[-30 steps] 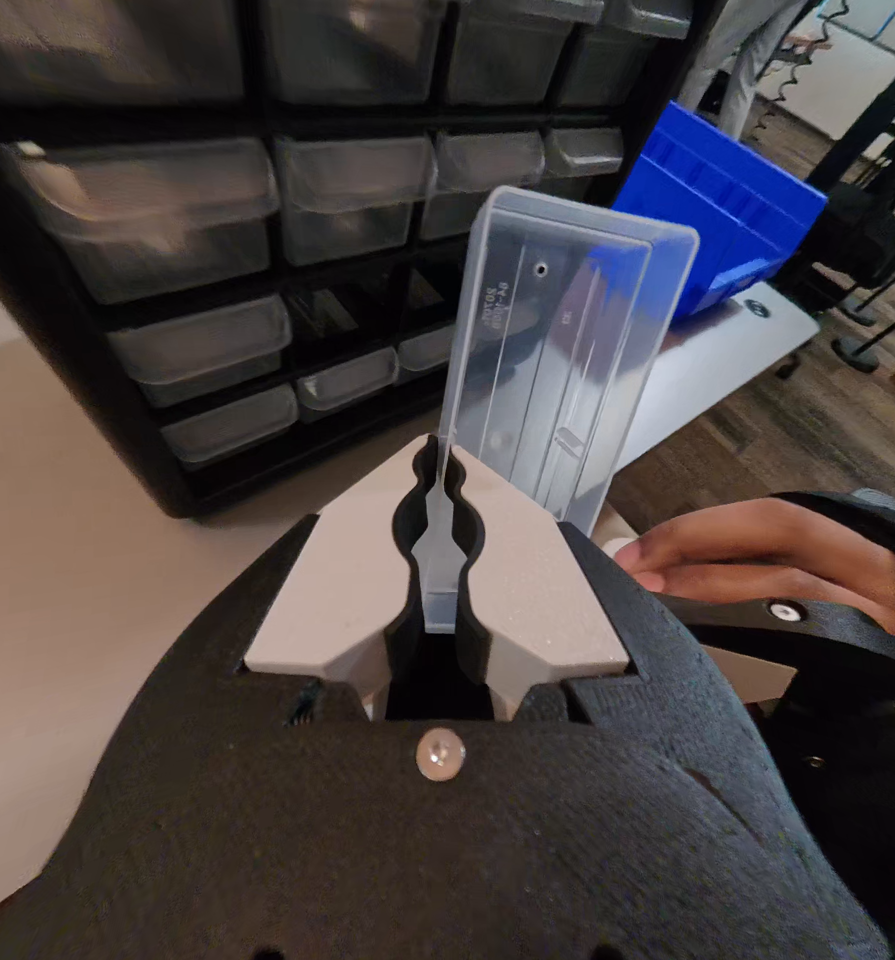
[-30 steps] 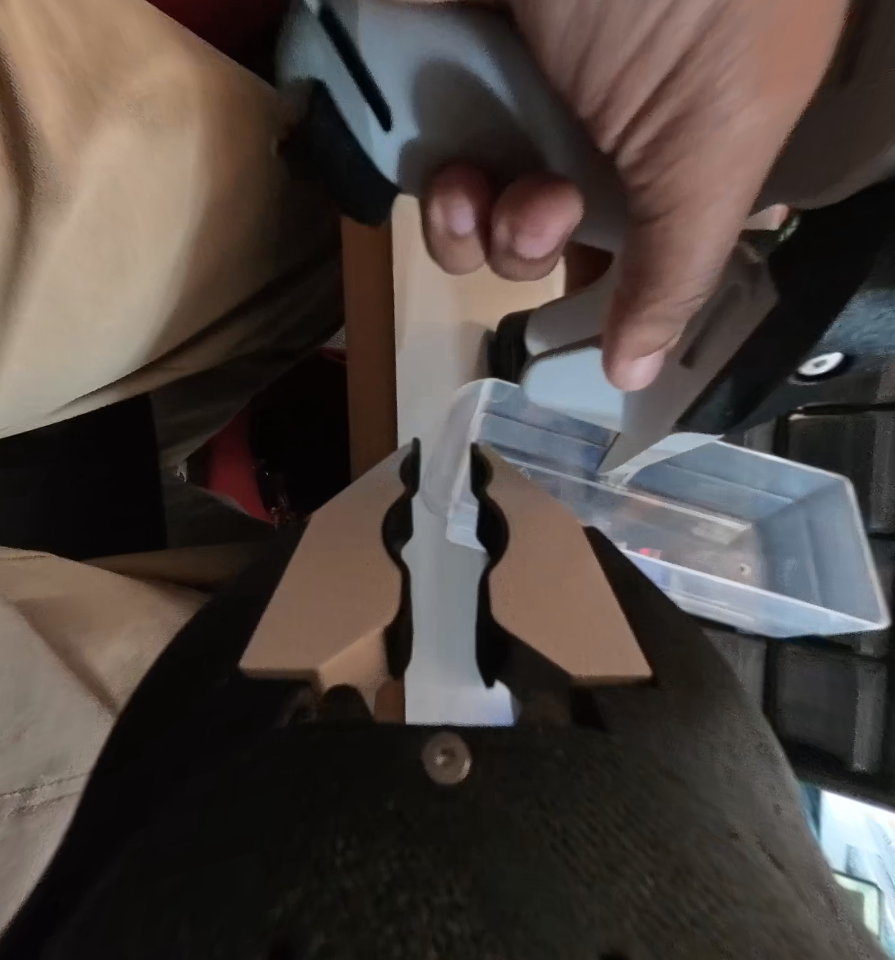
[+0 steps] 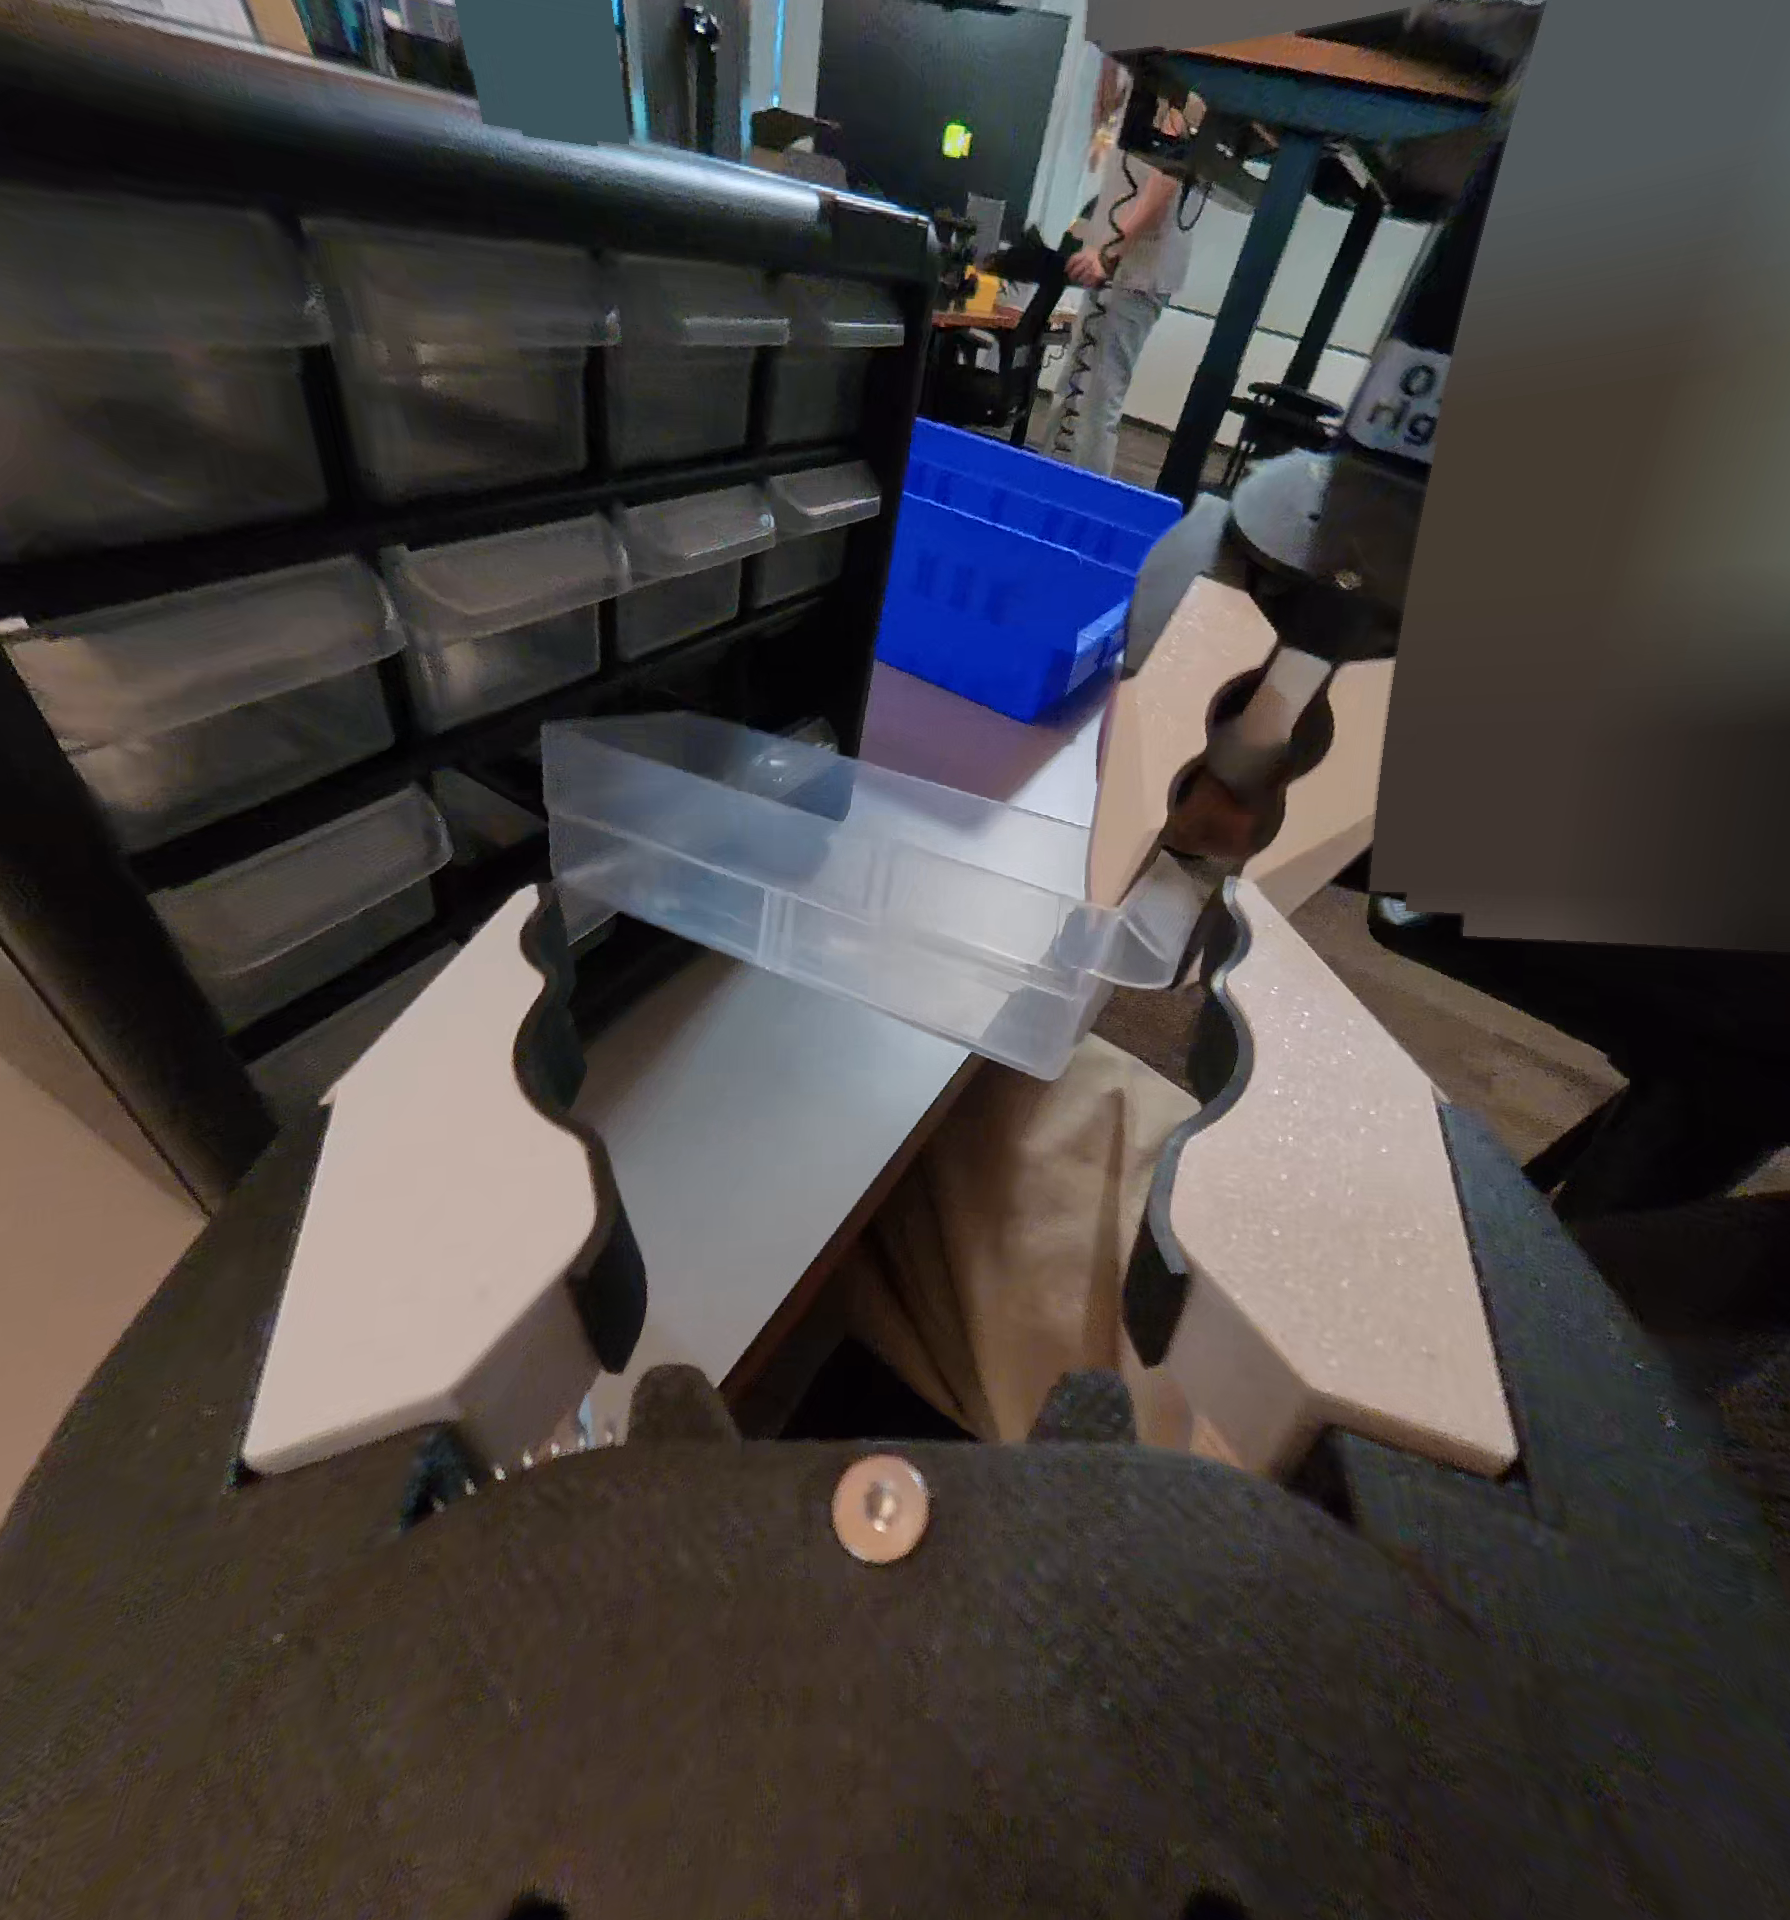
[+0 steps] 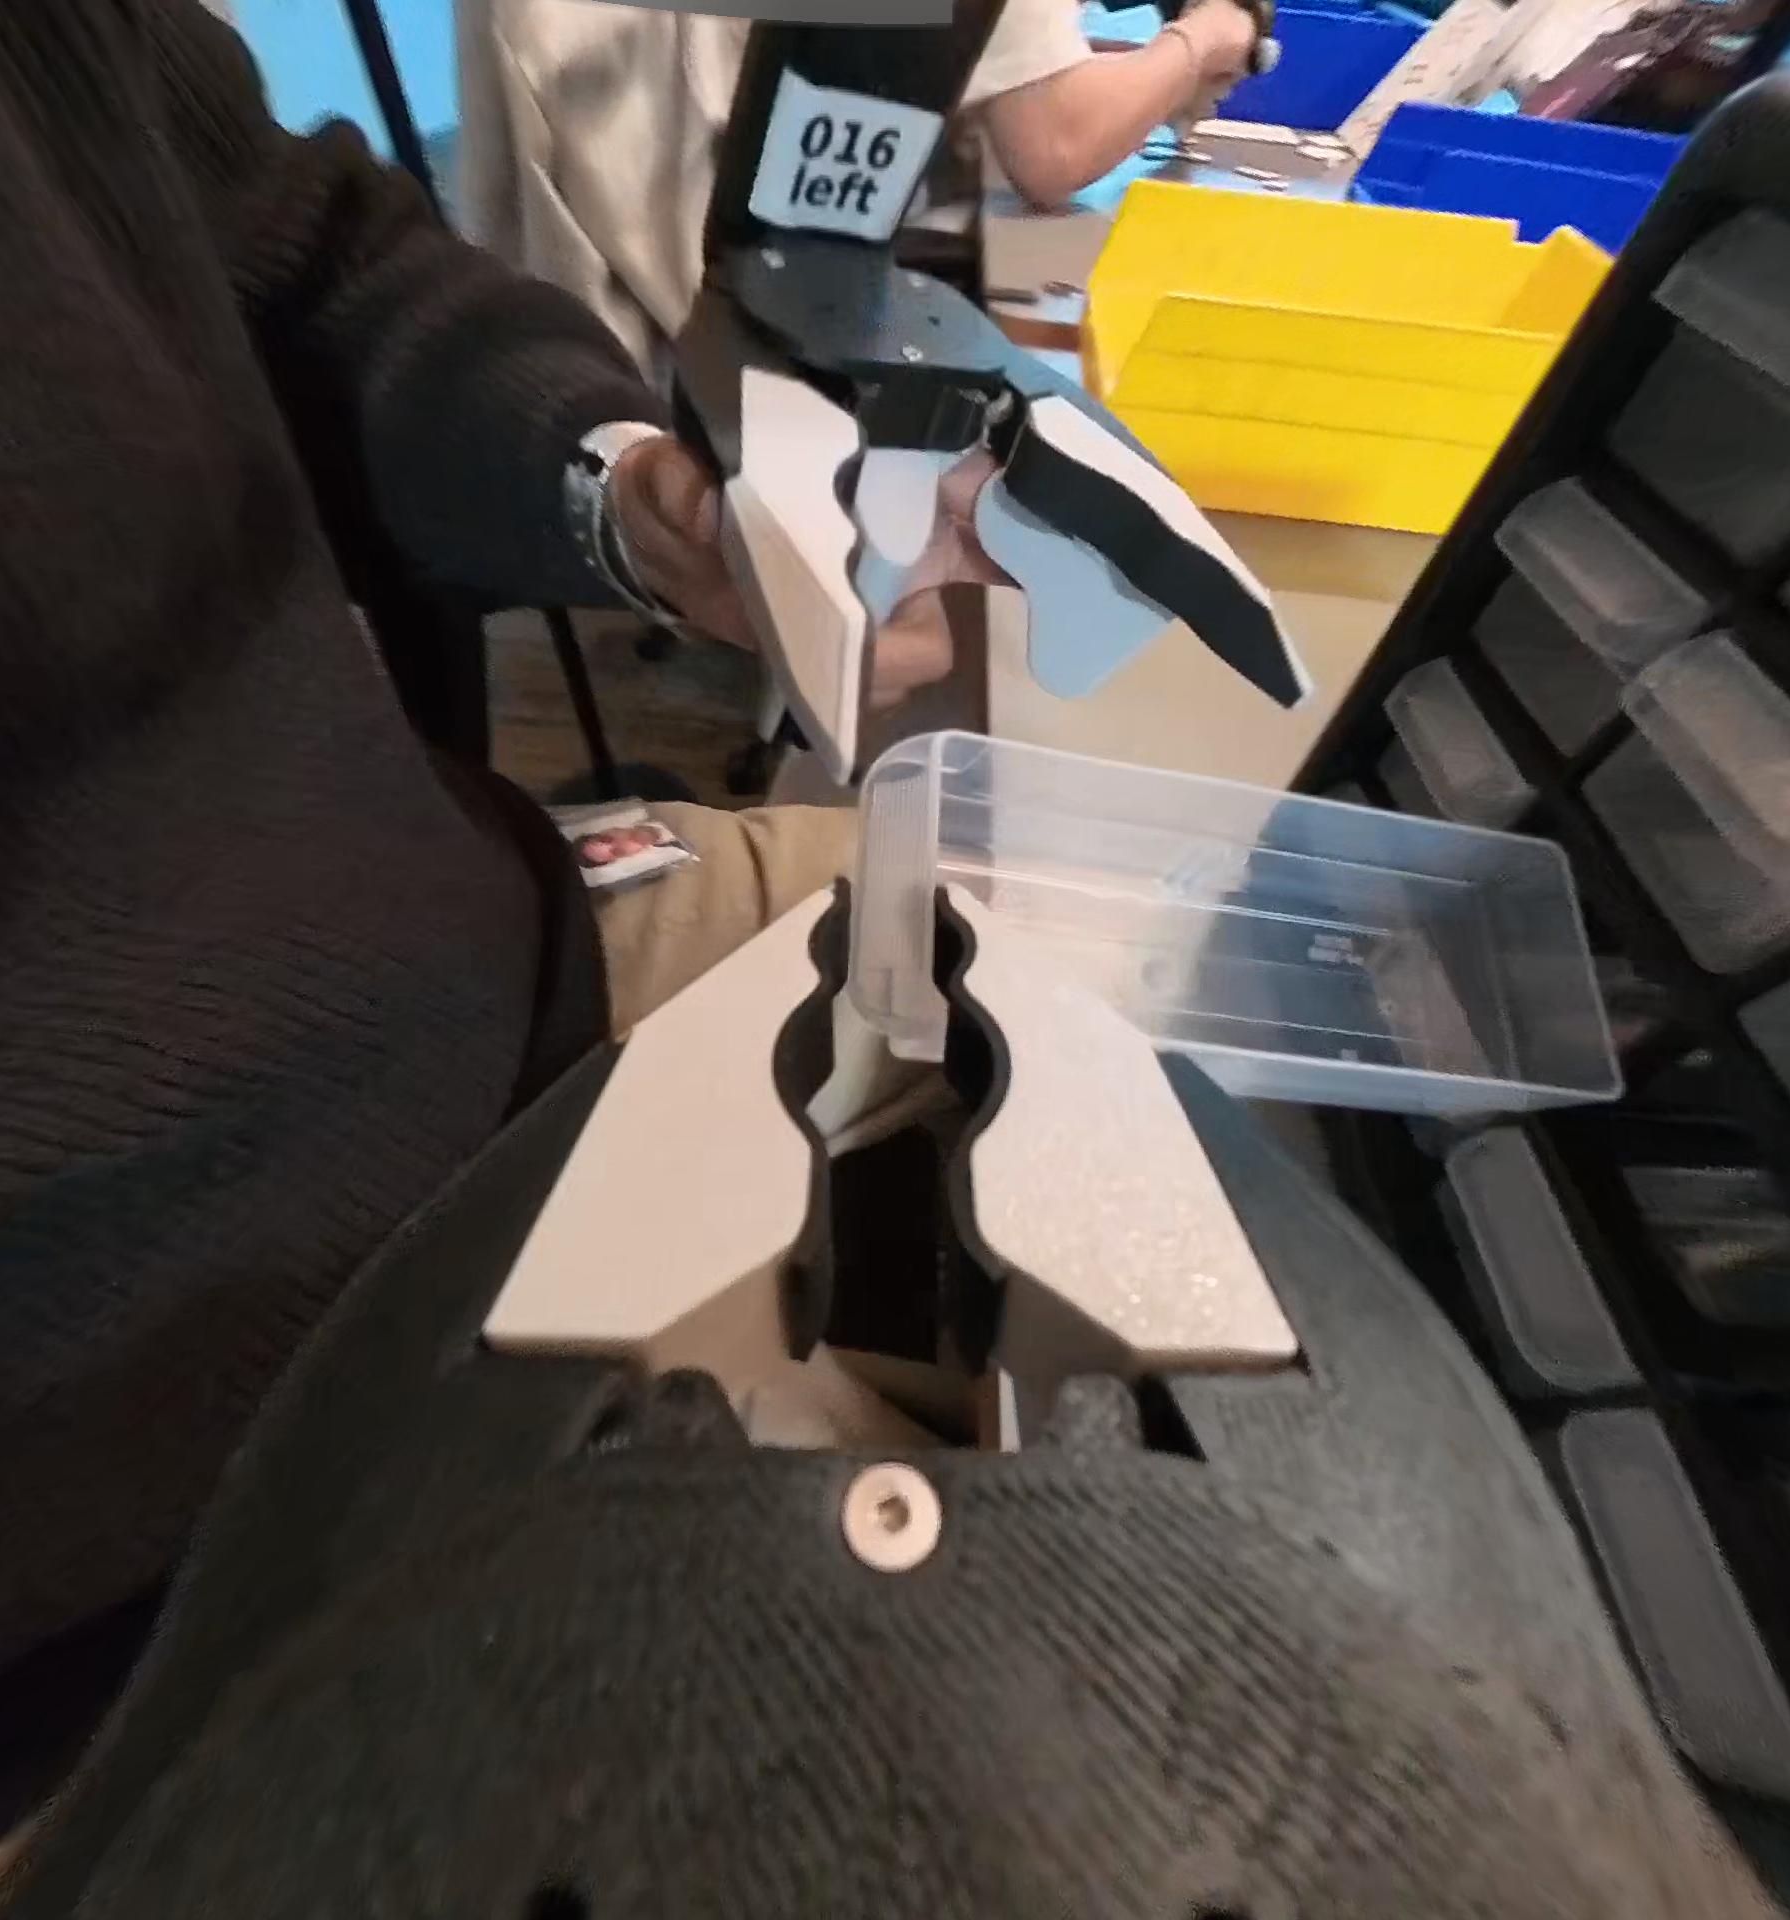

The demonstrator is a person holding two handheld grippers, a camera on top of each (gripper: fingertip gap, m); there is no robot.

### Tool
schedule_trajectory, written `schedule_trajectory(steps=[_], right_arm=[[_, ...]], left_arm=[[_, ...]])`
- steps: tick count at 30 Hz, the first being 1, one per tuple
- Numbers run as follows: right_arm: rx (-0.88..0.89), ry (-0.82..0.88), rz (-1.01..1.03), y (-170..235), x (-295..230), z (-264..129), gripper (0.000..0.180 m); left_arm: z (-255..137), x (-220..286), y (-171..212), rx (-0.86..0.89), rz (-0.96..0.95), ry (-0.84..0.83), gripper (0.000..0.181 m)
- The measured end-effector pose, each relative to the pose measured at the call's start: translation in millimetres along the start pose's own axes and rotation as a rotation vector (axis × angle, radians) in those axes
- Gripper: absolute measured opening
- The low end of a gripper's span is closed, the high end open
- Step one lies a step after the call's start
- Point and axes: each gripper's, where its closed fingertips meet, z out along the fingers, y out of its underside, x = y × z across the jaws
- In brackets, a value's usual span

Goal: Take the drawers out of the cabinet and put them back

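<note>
Drawer point(image 4: 1234, 956) centre frame, clear thin plastic, looks empty, likely light, slick, flexes. Right tool point(image 4: 896, 935) pinches its front handle lip; left tool point(image 3: 880, 1029) spread wide, holding nothing. Cabinet point(image 3: 371, 499) upper left.

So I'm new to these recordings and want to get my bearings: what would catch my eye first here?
The clear plastic drawer held out in mid-air in front of the black cabinet, pinched at its front handle by the right gripper. Next, the left gripper, jaws spread wide and empty, just short of the drawer. Behind, a blue bin sits on the table beside the cabinet.
</note>
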Motion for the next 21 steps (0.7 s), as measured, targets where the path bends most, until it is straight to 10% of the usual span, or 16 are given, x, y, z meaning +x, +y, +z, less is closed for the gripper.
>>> schedule_trajectory(steps=[21], right_arm=[[-0.261,-0.058,-0.063,-0.4,16.4,15.5,0.014]], left_arm=[[-1.5,-6.6,9.3,0.006,-0.101,0.016,0.113]])
